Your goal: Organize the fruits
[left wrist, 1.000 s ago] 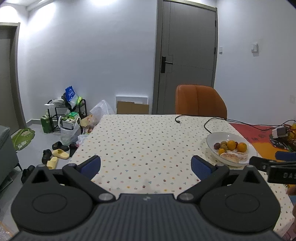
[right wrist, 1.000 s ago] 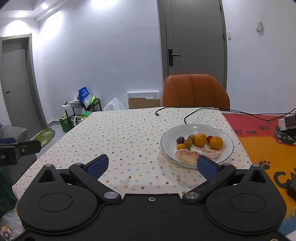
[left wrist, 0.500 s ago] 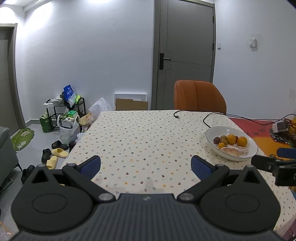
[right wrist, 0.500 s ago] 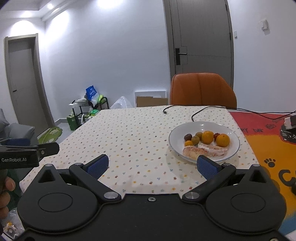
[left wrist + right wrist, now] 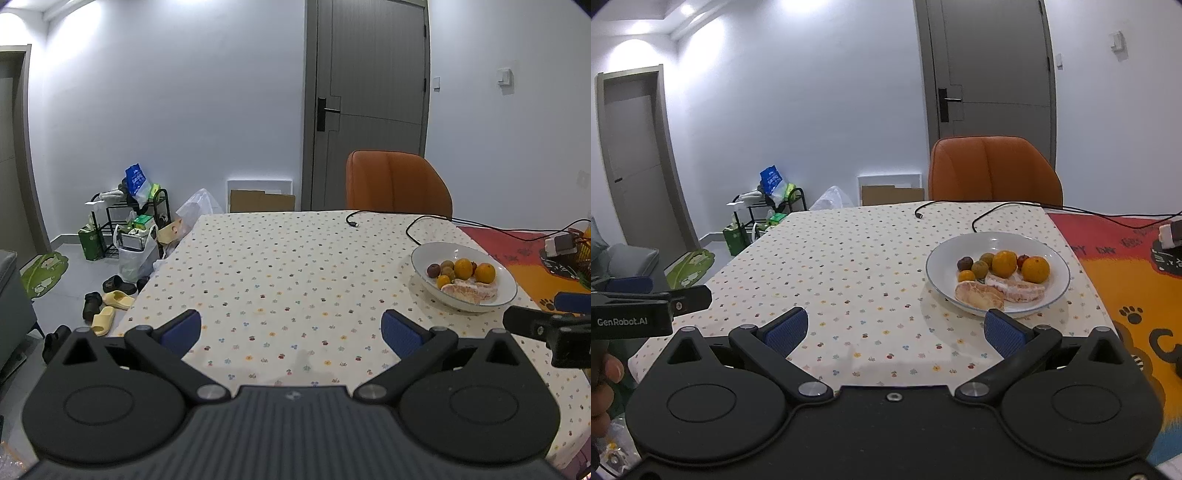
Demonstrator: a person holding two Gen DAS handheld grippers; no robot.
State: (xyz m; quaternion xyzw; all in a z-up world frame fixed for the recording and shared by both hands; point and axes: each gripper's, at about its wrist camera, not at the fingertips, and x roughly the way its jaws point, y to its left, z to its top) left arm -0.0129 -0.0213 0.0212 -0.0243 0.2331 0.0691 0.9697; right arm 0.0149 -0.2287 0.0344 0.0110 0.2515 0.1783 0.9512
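Two grippers hang above the near edge of the table [image 5: 849, 258], and we see both with their blue pads spread wide and nothing between them: the left gripper [image 5: 291, 328] faces the bare middle of the dotted cloth, the right gripper [image 5: 895, 328] sits just short of the white plate [image 5: 1056, 291]. All the fruit we can find lies on that plate, toward the table's right side beside the orange mat [image 5: 1126, 280]. That fits fruit already gathered there as well as fruit waiting to be sorted elsewhere, so we judge no further than that.

For any pick from this pile, we would come in from above with the right gripper, since it is the nearer one, and close gently: the round pieces are smooth and may roll, and the peeled pieces look soft enough to bruise. We would steady the plate's rim with the left if it slides on the cloth.

On the plate we count two oranges [image 5: 1035, 269], a smaller orange fruit [image 5: 967, 276], a dark purple one [image 5: 964, 263], two brownish-green ones [image 5: 979, 268], a red one half hidden behind the oranges, and two peeled pale segments [image 5: 979, 295] at the front. They touch one another in one cluster. A black cable [image 5: 997, 210] trails across the cloth behind the plate.
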